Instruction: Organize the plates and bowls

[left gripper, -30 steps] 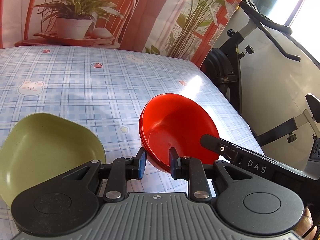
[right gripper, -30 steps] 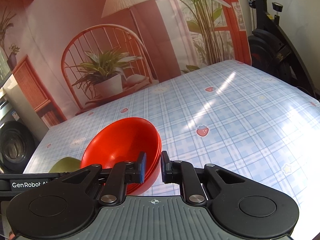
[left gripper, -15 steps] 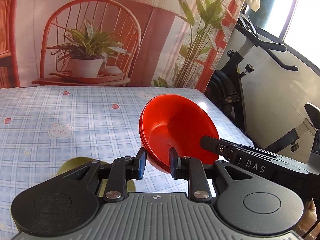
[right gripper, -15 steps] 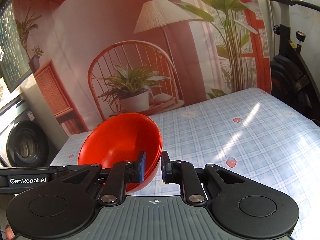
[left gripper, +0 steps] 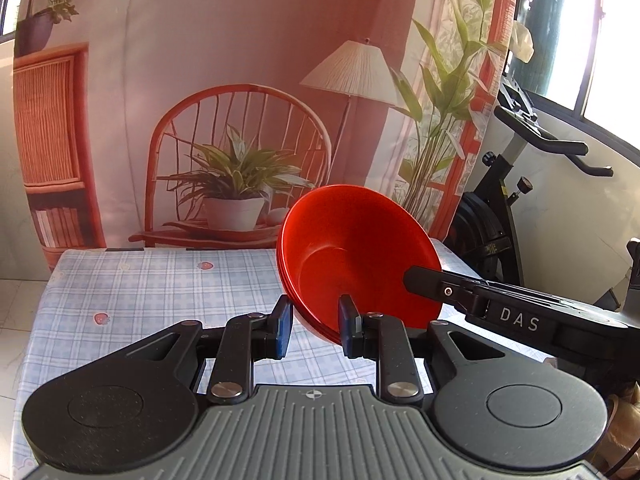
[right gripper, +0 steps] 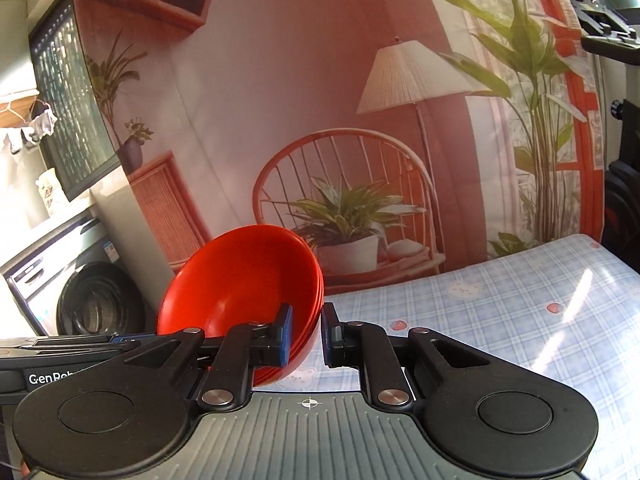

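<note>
A stack of red bowls (left gripper: 356, 256) is held in the air above the checked tablecloth (left gripper: 160, 292), tilted. My left gripper (left gripper: 312, 326) is shut on its near rim, jaws astride the wall. My right gripper (right gripper: 306, 336) is shut on the opposite rim of the same red bowls (right gripper: 244, 280). The right gripper's body shows at the right of the left wrist view (left gripper: 516, 316). The green bowl is out of view.
A printed backdrop (left gripper: 240, 120) with chair, plant and lamp hangs behind the table's far edge. An exercise bike (left gripper: 520, 184) stands to the right of the table. A washing machine (right gripper: 80, 292) stands at the left.
Both grippers have lifted the red bowls higher off the table. The views have tipped up toward the backdrop and the green bowl has dropped out of sight.
</note>
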{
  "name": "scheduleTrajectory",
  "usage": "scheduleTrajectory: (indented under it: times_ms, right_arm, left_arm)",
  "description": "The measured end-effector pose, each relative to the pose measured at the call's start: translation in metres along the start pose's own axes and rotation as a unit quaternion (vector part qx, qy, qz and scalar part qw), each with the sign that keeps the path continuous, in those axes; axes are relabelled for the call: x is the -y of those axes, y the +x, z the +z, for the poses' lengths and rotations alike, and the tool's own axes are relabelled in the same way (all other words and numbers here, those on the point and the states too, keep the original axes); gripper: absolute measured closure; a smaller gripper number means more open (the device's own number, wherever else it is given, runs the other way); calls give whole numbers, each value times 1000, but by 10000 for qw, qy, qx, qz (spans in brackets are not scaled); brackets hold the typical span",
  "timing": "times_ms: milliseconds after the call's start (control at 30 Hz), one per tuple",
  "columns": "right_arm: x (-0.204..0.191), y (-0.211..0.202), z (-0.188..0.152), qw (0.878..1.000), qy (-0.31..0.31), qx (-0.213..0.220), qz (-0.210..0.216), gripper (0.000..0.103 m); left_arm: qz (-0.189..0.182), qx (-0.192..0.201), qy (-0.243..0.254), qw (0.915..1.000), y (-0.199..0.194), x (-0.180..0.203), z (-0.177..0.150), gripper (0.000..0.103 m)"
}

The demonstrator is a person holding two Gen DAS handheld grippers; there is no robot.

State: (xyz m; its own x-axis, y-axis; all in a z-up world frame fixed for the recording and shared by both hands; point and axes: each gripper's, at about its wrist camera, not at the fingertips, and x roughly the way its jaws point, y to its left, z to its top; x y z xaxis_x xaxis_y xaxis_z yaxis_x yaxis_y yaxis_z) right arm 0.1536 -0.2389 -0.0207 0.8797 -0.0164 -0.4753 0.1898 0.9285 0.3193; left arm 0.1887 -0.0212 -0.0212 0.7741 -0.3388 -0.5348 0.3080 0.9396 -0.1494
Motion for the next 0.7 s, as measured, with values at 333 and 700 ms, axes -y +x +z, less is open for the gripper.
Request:
scheduleTrajectory:
  times_ms: [333, 700]
  right_arm:
    - [-31, 12, -29, 9998, 102, -83, 150, 90]
    - [-28, 32, -69, 9988, 40, -495, 8, 90]
  left_arm:
    - [195, -105, -14, 9998, -17, -30, -13, 78]
    - [132, -636, -233, 9976, 12, -55, -51, 77]
